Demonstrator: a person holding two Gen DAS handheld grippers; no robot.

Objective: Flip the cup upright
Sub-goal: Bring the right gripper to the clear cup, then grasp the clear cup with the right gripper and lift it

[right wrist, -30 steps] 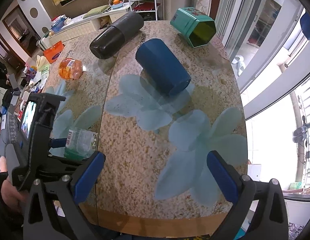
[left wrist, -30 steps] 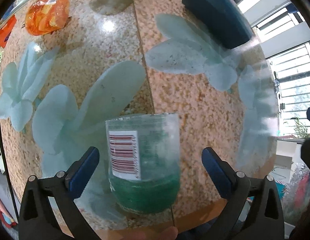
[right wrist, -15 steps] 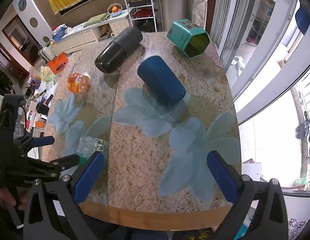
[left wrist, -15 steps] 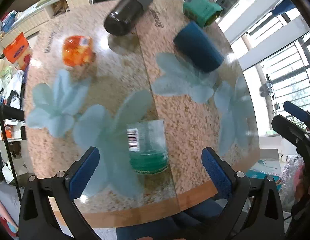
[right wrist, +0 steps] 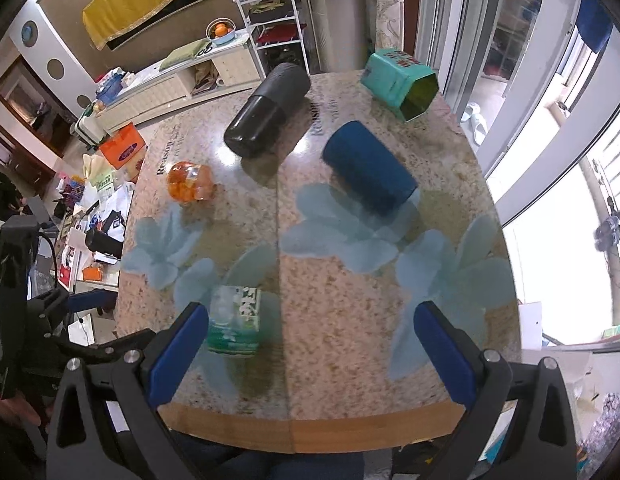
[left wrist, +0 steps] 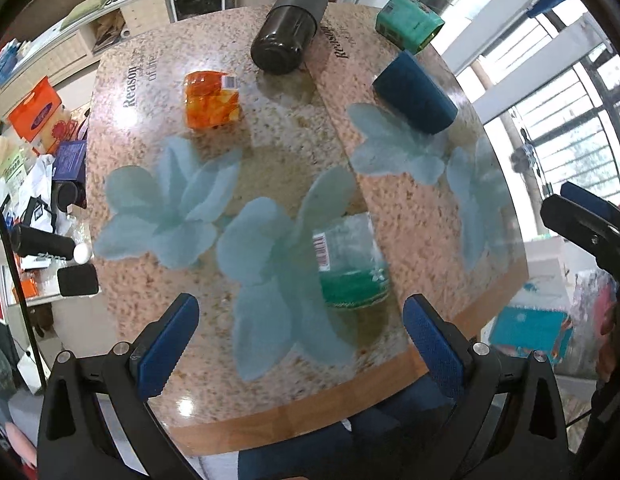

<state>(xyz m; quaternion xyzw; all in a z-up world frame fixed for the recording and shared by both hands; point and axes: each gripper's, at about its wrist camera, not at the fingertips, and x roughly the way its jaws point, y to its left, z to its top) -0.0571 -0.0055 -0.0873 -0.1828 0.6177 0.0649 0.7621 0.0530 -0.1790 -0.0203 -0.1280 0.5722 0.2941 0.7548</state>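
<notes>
I see the clear green-based cup (left wrist: 351, 268) standing low centre in the left view, between and beyond my left gripper (left wrist: 300, 334), whose jaws are spread wide and empty; my right gripper (right wrist: 315, 340) is likewise spread, the cup (right wrist: 234, 322) just beside its left finger (right wrist: 174, 350) on the table (right wrist: 349, 320).

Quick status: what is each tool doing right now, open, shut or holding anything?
Left tool: open, holding nothing.
Right tool: open, holding nothing.
</notes>
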